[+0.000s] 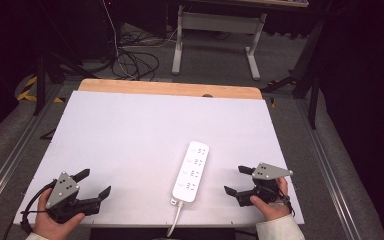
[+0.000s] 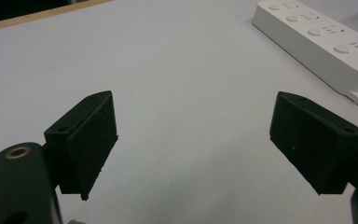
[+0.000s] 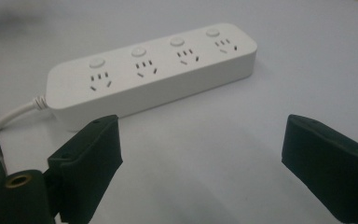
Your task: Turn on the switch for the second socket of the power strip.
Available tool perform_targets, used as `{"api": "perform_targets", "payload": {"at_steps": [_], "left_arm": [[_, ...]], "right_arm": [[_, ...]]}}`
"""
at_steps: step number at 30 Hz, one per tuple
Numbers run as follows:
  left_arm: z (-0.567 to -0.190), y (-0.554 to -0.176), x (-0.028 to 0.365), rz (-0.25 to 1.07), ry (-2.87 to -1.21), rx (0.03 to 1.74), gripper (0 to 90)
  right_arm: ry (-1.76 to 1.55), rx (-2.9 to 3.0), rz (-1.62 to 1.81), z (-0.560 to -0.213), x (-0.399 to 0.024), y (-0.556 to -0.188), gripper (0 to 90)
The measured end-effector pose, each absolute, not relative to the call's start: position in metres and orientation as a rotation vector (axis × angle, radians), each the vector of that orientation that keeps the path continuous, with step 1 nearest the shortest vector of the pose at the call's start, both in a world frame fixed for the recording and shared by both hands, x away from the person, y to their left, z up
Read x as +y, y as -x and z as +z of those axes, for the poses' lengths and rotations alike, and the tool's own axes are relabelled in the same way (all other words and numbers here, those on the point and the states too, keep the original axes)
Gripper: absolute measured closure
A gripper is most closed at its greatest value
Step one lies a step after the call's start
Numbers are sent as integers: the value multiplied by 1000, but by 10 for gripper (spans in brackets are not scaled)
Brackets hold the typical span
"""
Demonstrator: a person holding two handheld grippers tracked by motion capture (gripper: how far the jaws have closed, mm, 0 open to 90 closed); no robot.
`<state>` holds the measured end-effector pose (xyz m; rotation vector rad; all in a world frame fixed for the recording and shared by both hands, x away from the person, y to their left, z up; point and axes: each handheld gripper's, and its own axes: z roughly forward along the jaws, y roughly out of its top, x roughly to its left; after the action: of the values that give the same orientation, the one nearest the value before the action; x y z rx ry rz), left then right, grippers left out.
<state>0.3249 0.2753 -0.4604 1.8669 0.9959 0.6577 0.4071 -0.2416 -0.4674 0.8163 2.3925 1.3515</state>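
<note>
Lying flat, smooth white oblong power strip [image 1: 191,171], rounded corners.

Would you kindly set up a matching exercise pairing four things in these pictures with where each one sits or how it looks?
Things:
1. power strip
2. left tool
3. right tool
4. wooden table edge

Descriptions:
A. open, at the table's near left corner
B. far side, tan strip
C. white, lying flat between the tools
D. open, right of the white cord

Pairs: 1-C, 2-A, 3-D, 4-B
</note>
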Motion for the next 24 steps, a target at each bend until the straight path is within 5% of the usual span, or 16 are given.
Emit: {"api": "perform_targets", "payload": {"at_steps": [24], "left_arm": [[-461, -326, 276, 674, -1869, 1009, 156]], "right_arm": [[-844, 2335, 1322, -483, -256, -397, 134]]}}
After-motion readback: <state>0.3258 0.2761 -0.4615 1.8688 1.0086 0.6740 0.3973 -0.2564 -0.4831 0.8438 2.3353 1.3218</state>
